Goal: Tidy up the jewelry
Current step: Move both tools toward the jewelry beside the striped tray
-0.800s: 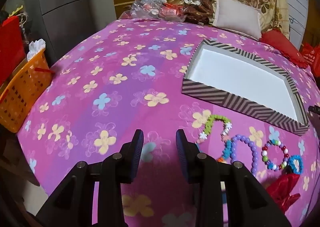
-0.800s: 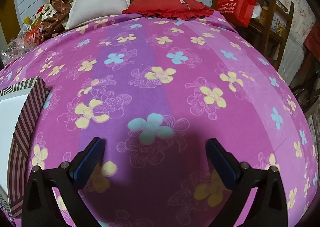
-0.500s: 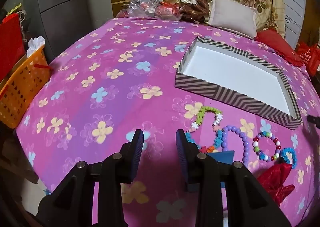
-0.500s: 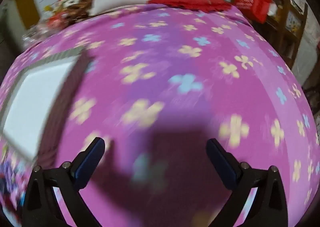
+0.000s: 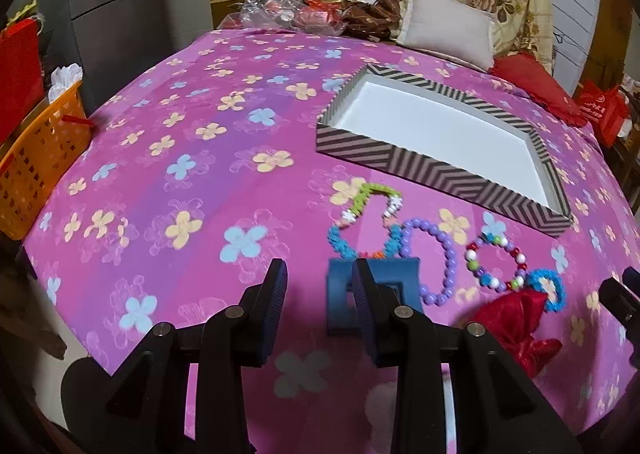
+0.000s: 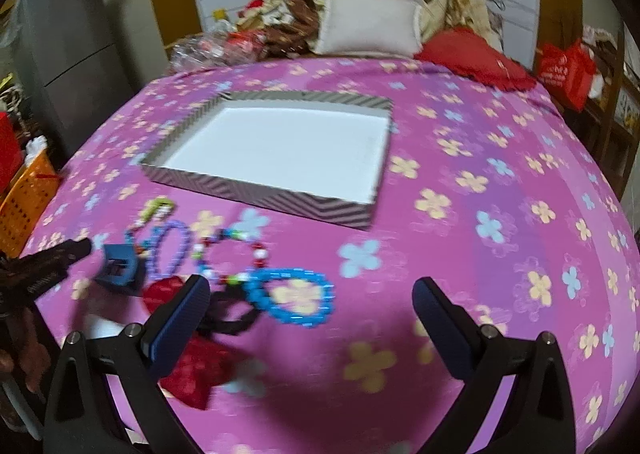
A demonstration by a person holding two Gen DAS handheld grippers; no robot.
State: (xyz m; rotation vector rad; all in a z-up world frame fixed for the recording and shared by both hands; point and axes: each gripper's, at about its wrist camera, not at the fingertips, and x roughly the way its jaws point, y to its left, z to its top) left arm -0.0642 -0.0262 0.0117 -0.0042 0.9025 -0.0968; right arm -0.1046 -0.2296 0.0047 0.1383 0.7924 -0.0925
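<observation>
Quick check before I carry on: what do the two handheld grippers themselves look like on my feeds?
Both look alike. The left gripper and right gripper each have two black plastic finger arms with triangular bracing and small silver pivot screws. The fingers end in flat, dark blue ribbed pads. No cables, labels, markings or sleeves show in either wrist view.

Both wrist views look forward, low over the bed (image 5: 208, 141). Left sits nearer the bracelets (image 5: 436, 254). Both share the striped box (image 6: 256, 199).
</observation>
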